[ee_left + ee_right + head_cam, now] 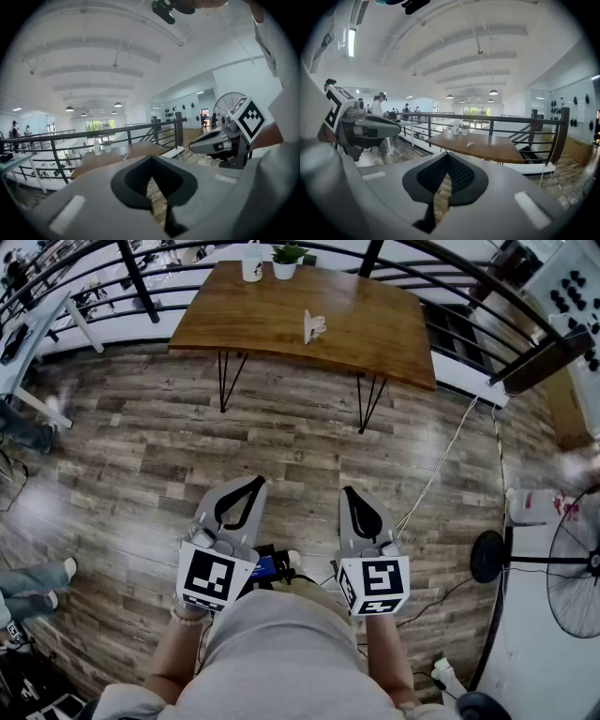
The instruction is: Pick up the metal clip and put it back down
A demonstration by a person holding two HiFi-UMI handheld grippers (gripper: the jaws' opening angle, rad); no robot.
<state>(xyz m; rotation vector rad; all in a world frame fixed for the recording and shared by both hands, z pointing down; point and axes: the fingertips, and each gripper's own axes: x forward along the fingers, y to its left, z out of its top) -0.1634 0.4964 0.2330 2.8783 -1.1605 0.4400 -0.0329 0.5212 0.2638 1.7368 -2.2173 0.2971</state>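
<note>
Low at left, over the plank floor (141,446): left tongs (251,482), tips closed together, empty. Farther ahead, near the middle of the wooden worktop (375,334): metal clip (313,326), lying untouched, well apart from both pairs. At right, beside the first pair: right tongs (349,491), likewise pinched shut on nothing.

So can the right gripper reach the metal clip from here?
Probably not yet. The right gripper is shut and sits well short of the table, where the metal clip lies, with a stretch of floor between. Nothing blocks the way; stepping closer should do.
</note>
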